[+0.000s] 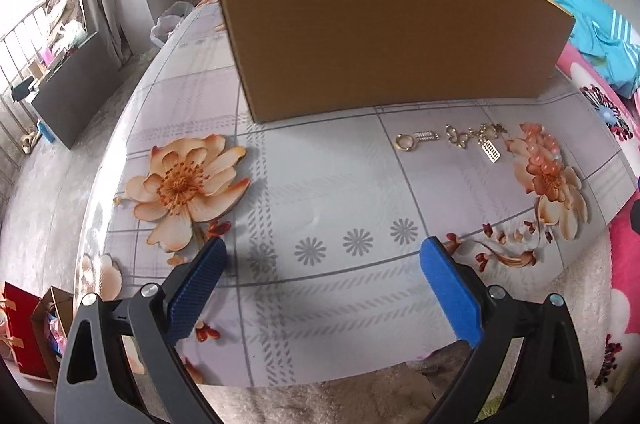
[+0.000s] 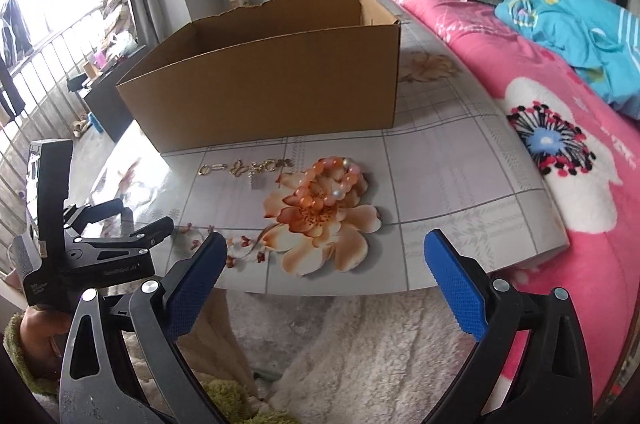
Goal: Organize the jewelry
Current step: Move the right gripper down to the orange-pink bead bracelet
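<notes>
We have both tools over the near edge of the table (image 1: pixel 328 192), whose glossy printed cover carries big peach flowers. The left hand-held gripper (image 1: pixel 322 260) has its blue ribbed pads spread wide with nothing between them, and the right hand-held gripper (image 2: pixel 326 256) is spread just as wide and equally empty. The jewelry lies in a short row just in front of the cardboard box (image 2: pixel 272 84), which stands open-topped behind it. From the left end of the row we see a gold ring (image 1: pixel 405 142), then a small rhinestone bar (image 1: pixel 425 136), then a tangle of gold charms (image 1: pixel 474 138) with a little rectangular tag, and at the right end a coil of orange bead bracelet (image 2: pixel 338 178) lying on one of the printed flowers, with a pale pearl-like bead or two among the orange. We judge all of it light, hard and small. The ring and the bar lie flat on a slick surface and will likely skid or flip under wide pads, so we would come at their edges from steeply above. The charms are loose and linked; pinching the thickest cluster should lift the lot. The bracelet is the easiest: we would close across one side of the coil, where the rounded beads give bulk, though they may roll between the pads.
</notes>
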`<action>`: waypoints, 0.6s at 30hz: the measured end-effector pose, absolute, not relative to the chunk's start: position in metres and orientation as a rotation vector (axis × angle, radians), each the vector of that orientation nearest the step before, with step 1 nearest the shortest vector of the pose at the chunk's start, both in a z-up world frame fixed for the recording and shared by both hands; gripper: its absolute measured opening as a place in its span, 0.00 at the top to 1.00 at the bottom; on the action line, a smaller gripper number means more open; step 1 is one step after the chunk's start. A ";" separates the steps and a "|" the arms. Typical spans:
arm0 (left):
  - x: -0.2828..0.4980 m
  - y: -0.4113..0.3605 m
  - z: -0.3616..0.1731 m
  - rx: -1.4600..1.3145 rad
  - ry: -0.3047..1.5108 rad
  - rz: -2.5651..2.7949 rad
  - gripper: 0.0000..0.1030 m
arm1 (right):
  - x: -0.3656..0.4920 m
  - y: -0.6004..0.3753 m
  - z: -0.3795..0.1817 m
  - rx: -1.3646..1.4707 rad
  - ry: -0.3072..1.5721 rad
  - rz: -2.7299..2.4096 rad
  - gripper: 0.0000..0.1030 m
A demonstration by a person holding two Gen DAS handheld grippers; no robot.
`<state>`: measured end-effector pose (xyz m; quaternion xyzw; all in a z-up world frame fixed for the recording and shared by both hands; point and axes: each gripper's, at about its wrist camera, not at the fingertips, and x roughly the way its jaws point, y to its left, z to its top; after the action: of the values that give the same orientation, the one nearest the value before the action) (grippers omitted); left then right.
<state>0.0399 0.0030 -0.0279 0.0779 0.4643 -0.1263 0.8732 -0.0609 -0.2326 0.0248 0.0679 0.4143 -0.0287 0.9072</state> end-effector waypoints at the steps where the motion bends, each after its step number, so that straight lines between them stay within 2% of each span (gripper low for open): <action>1: 0.040 0.003 -0.028 0.159 0.971 -0.261 0.06 | -0.061 -0.233 0.025 0.138 0.850 -0.070 0.08; 15: 0.041 0.004 -0.030 0.142 0.952 -0.256 0.04 | -0.059 -0.240 0.020 -0.025 0.837 -0.277 0.08; 18: 0.041 0.004 -0.030 0.141 0.954 -0.256 0.04 | -0.057 -0.233 0.028 -0.084 0.788 -0.266 0.08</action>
<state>0.0409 0.0036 -0.0300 0.0677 0.4575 -0.1230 0.8780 -0.0574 -0.2335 0.0277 -0.0408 0.3824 -0.1291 0.9140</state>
